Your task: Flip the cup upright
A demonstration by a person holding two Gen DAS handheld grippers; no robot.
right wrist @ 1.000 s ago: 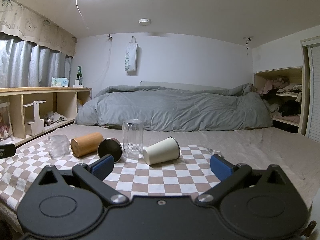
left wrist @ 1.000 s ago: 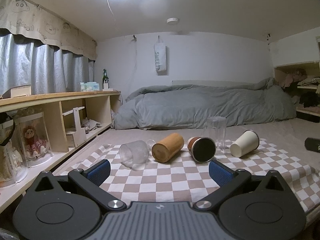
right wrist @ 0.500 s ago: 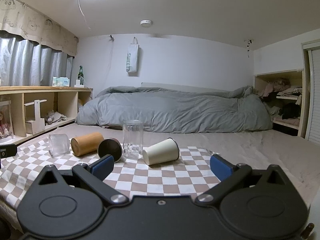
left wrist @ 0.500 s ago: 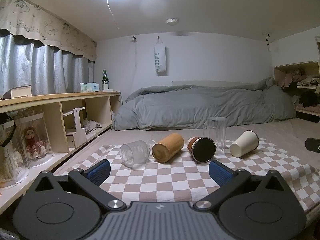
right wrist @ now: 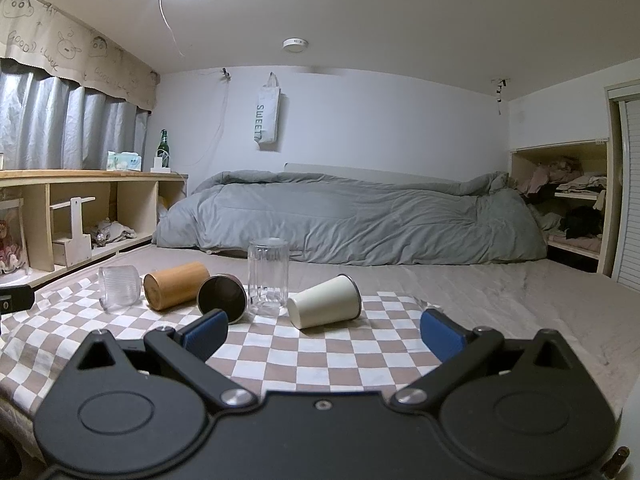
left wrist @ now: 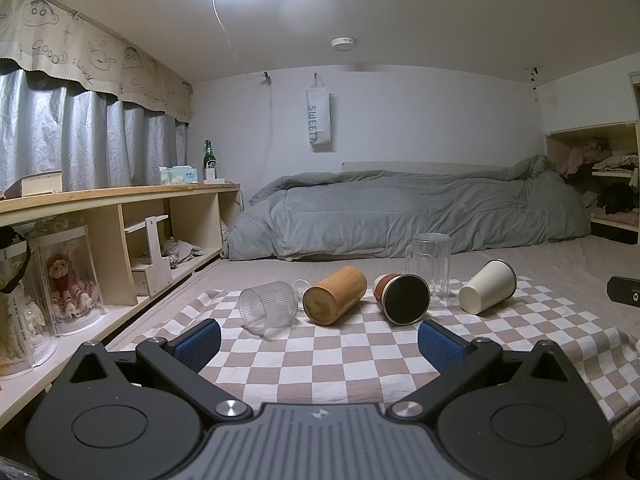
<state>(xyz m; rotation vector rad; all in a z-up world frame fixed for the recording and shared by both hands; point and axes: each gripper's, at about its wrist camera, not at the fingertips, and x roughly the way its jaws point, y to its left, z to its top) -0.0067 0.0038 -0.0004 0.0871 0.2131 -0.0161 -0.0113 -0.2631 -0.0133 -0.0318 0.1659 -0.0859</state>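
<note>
Left wrist view looks over a brown-and-white checkered cloth (left wrist: 320, 360) spread on the bed, with the left gripper (left wrist: 319, 344) low at its near edge, blue-padded fingers (left wrist: 199, 342) spread wide apart and holding nothing. Five cups sit in a row along the cloth's far edge, well ahead of the fingertips: a ribbed clear glass mug (left wrist: 269, 307) on its side, a bamboo-coloured cylindrical cup (left wrist: 335, 295) on its side, a brown tumbler with a dark mouth (left wrist: 402, 298) on its side, a tall clear glass (left wrist: 428, 270) standing upright, and a cream paper cup (left wrist: 488, 287) on its side towards the cloth's far right corner. The right gripper (right wrist: 323, 336) is likewise spread and empty; the cream paper cup (right wrist: 325, 306) lies just beyond its fingertips. Compared with one second ago, both views show the cups unmoved, the cameras only slightly shifted.
</note>
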